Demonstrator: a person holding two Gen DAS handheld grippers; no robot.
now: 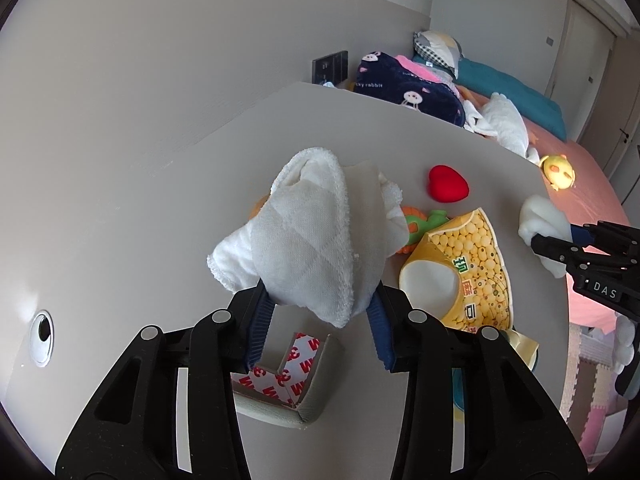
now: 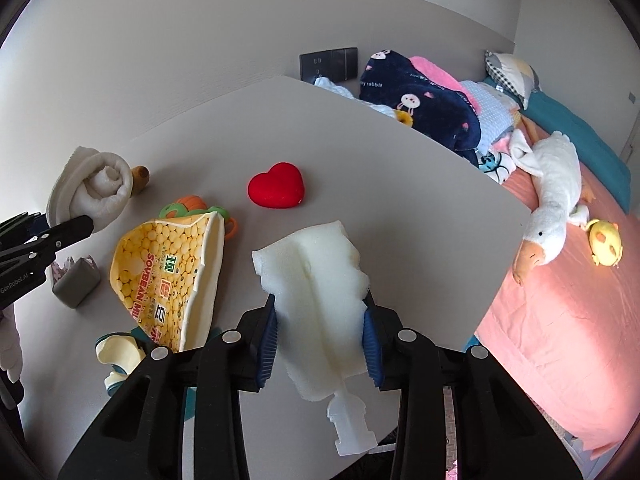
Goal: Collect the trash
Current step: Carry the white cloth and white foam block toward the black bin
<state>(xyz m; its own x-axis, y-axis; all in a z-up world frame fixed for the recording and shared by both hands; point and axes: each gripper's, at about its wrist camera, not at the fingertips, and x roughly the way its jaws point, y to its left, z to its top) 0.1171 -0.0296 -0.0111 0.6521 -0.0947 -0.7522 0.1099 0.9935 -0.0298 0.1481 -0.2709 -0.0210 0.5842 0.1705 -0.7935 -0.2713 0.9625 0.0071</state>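
**Both tongs pinching soft scraps above the worktop**

The left tongs (image 1: 320,312) are pinching a bunched white cloth (image 1: 304,236), their blue pads pressing into its lower end so that it is hanging clear of the grey worktop (image 1: 160,200). Directly under them a grey foam corner piece (image 1: 296,392) with red-printed backing tape is lying on the worktop.

The right tongs (image 2: 320,320) are pinching a piece of white foam (image 2: 320,280), both pads pressing into its sides; the foam is sticking up between the 2 fingers and a narrow tab is poking out below them, over the near edge of the worktop.

Lying between the 2 tongs is a torn yellow soybean-milk packet (image 2: 172,268). A green and orange toy (image 2: 192,208) is touching the far end of the packet, and a red heart (image 2: 276,190) is sitting just beyond it, apart from the rest. A small cream and teal scrap (image 2: 120,356) is lying near the packet's near end.

Beyond the worktop a bed with a pink sheet (image 2: 560,340) is carrying a white goose plush (image 2: 556,192), a small yellow plush (image 2: 606,240) and a navy rabbit-print blanket (image 2: 420,100).
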